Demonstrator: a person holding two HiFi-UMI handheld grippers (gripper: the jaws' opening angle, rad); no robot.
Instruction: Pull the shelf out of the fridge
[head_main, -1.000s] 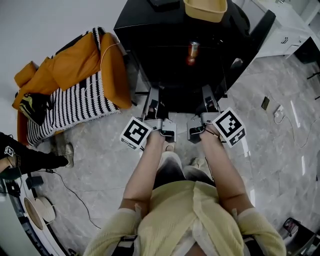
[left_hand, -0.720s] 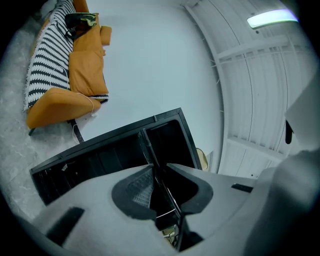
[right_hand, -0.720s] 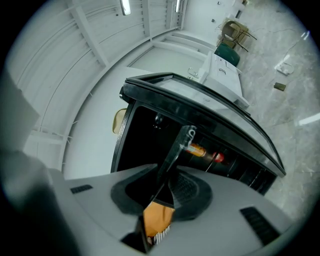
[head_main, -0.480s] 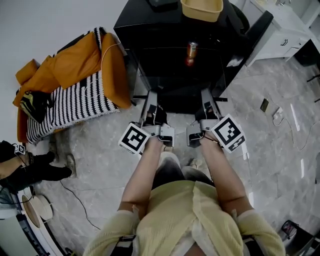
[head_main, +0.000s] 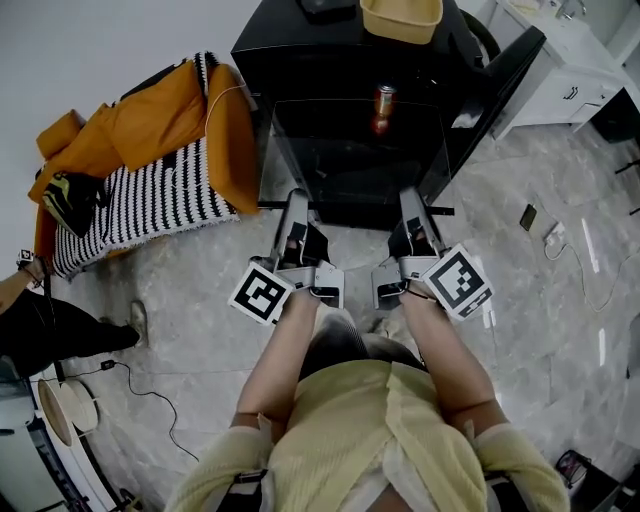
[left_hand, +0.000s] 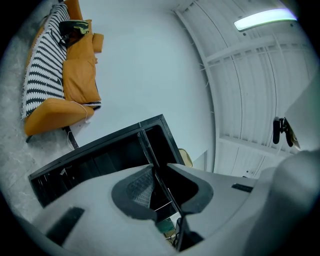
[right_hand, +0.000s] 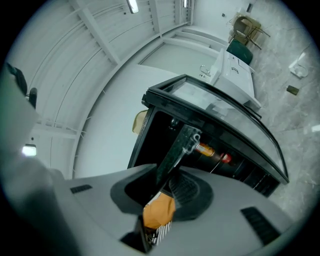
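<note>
A glass shelf (head_main: 355, 160) with a dark frame sticks out of the black fridge (head_main: 290, 55) toward me, its front edge well clear of the cabinet. My left gripper (head_main: 294, 212) is shut on the shelf's front left corner; the thin shelf edge (left_hand: 150, 150) runs between its jaws. My right gripper (head_main: 411, 208) holds the front right corner, the frame bar (right_hand: 180, 142) still between its pads while its jaws are opening. A red can (head_main: 383, 102) stands inside the fridge behind the shelf.
The fridge door (head_main: 500, 75) hangs open at the right. A yellow basket (head_main: 403, 18) sits on the fridge top. An orange sofa with a striped blanket (head_main: 150, 160) stands left. A person's leg (head_main: 50, 325) is at far left. A phone (head_main: 530, 212) lies on the floor.
Both grippers have drawn back toward me, and the shelf has slid farther out of the fridge. The person at the left has shifted.
</note>
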